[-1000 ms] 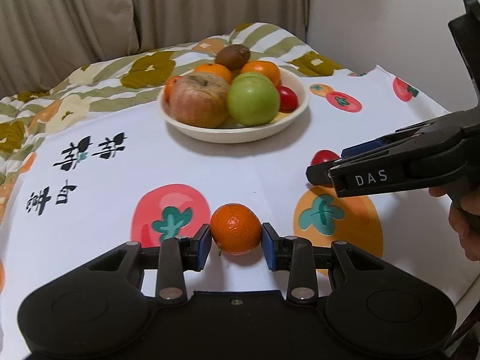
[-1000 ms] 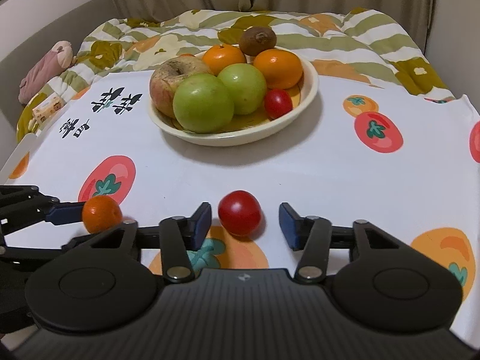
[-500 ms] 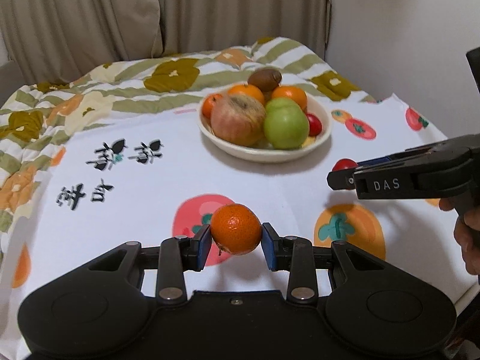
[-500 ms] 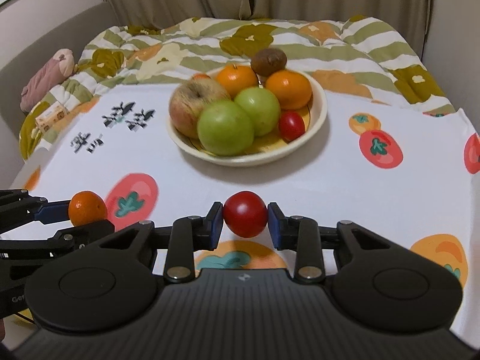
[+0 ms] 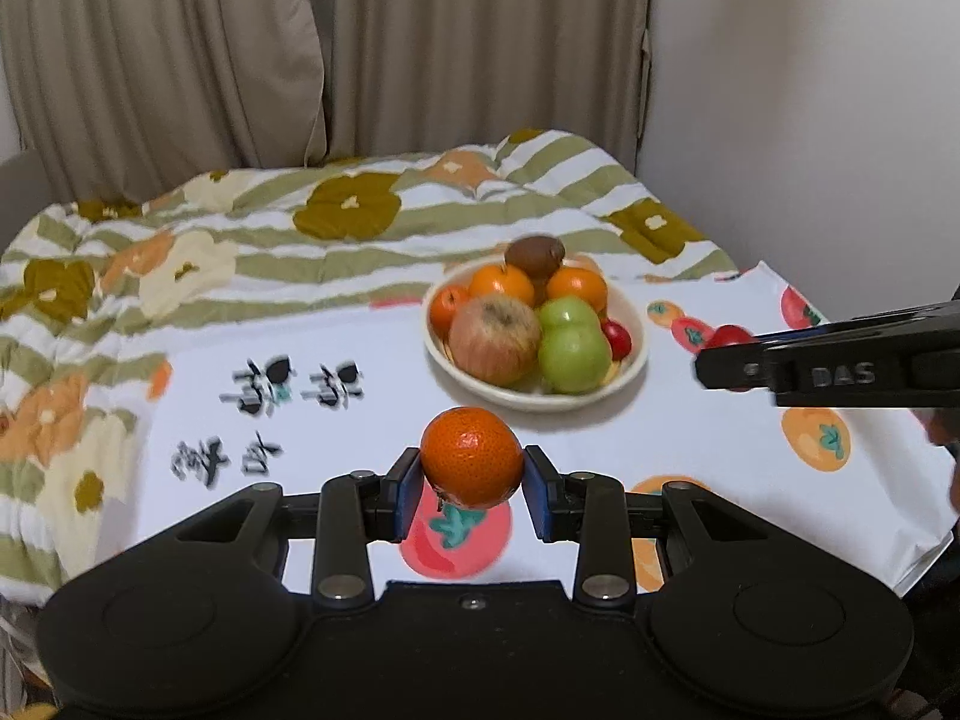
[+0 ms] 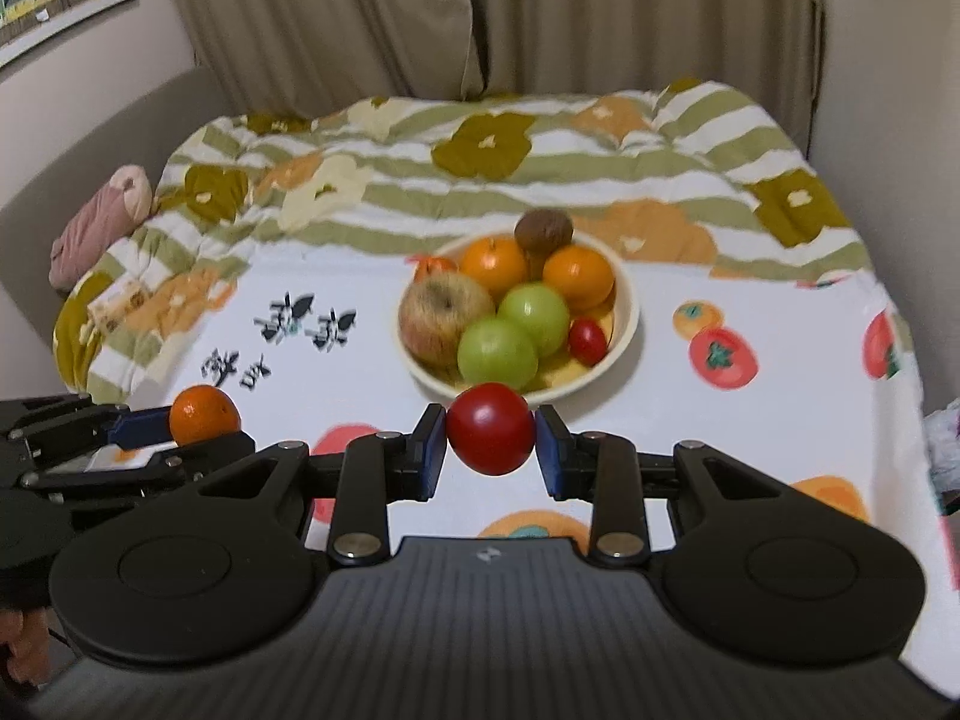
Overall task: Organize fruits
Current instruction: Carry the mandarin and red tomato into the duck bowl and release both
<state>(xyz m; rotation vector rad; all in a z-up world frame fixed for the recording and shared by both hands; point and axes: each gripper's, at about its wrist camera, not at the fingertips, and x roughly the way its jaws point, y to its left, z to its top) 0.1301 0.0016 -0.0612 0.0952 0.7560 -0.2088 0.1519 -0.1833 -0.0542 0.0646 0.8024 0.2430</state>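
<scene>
My left gripper (image 5: 471, 483) is shut on a small orange mandarin (image 5: 471, 457) and holds it in the air above the cloth. My right gripper (image 6: 491, 447) is shut on a red tomato (image 6: 491, 429), also lifted. A cream bowl (image 5: 630, 375) ahead holds a reddish apple (image 5: 495, 336), two green apples (image 5: 573, 357), oranges, a brown kiwi (image 5: 534, 253) and a small red tomato (image 5: 618, 337). The bowl also shows in the right wrist view (image 6: 624, 330). The left gripper with the mandarin (image 6: 204, 415) shows at the left of the right wrist view.
A white cloth printed with tomatoes and persimmons (image 5: 720, 438) covers the near surface. A striped flowered quilt (image 5: 300, 240) lies behind it. Curtains and a wall stand at the back. A pink soft toy (image 6: 99, 222) lies at the far left edge.
Both grippers have risen and pulled back with their fruits, so the bowl looks smaller and farther. The right gripper, open around the tomato a second ago, has closed on it.
</scene>
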